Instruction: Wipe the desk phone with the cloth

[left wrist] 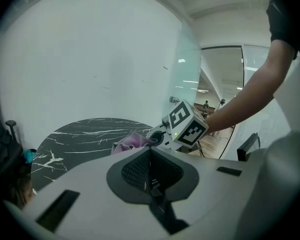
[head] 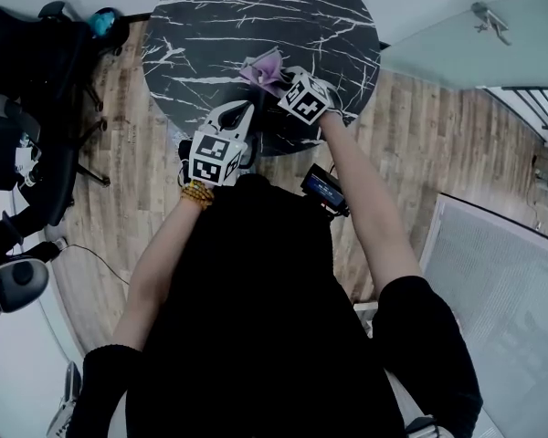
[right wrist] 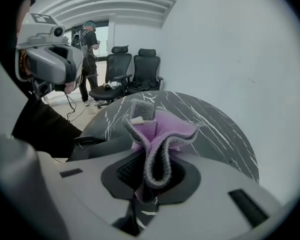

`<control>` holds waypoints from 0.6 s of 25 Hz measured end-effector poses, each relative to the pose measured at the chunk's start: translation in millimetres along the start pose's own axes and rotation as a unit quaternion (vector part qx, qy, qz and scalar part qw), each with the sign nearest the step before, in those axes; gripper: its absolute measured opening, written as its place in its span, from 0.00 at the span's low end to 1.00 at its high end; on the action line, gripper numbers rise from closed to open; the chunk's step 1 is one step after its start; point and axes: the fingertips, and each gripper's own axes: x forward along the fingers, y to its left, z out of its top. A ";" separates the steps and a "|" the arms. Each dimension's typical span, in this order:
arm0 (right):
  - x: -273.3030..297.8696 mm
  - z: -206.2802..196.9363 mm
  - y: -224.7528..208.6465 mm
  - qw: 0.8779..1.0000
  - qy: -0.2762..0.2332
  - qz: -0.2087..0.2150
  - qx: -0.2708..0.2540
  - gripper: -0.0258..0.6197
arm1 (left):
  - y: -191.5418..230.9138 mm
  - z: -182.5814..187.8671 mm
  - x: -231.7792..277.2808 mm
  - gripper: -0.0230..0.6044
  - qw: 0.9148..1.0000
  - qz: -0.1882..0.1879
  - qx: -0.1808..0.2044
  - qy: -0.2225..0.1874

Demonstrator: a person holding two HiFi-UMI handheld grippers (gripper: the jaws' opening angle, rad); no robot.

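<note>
Over desk (head: 210, 26) near edge, w/ cloth (right wrist: 160, 134) clamped in R claw (head: 279, 78), L claw (left wrist: 149, 153) pressed together, empty: approach step, pre-wipe. Next: lower cloth onto desk phone (right wrist: 97, 145), press lightly.

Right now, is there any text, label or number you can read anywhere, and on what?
No text can be read in any view.
Left cube, right cube: square codes only, no words.
Phone screen: lit, too small to read.
Cloth tag: too blurred to read.

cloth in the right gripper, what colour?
The cloth is lilac-pink with a grey edge, clearest in the right gripper view.
</note>
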 end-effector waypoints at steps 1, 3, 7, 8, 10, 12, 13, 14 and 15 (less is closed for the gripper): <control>0.6 0.0 0.1 1.000 -0.001 0.000 0.004 0.13 | 0.6 0.4 -0.3 0.06 1.000 0.001 0.000 0.000; 1.0 0.3 0.9 1.000 -0.004 0.001 0.016 0.13 | 1.1 0.9 -0.9 0.06 1.000 0.001 0.000 -0.001; -0.1 -0.8 -0.3 0.999 -0.010 0.005 0.040 0.13 | -1.0 0.7 1.7 0.06 1.000 0.000 -0.002 -0.001; 0.3 -0.8 -0.5 0.999 -0.011 0.005 0.045 0.13 | -1.4 0.4 2.3 0.06 1.000 -0.002 -0.002 0.000; 1.6 0.0 0.2 0.998 -0.015 0.005 0.053 0.13 | -3.2 -0.4 3.2 0.06 1.000 -0.005 0.001 0.001; 1.7 0.3 1.3 0.998 -0.018 0.004 0.061 0.13 | -5.6 -1.0 4.2 0.06 1.000 -0.008 0.003 0.003; 1.3 -0.4 1.8 0.998 -0.019 0.003 0.064 0.13 | -6.5 -1.2 4.9 0.06 1.000 -0.009 0.003 0.004; 1.0 -1.5 2.5 0.997 -0.020 0.003 0.068 0.13 | -7.0 -1.4 5.6 0.06 1.000 -0.010 0.003 0.004; 1.0 -2.4 3.3 0.997 -0.021 0.002 0.072 0.13 | -6.9 -1.5 5.9 0.06 1.000 -0.010 0.002 0.004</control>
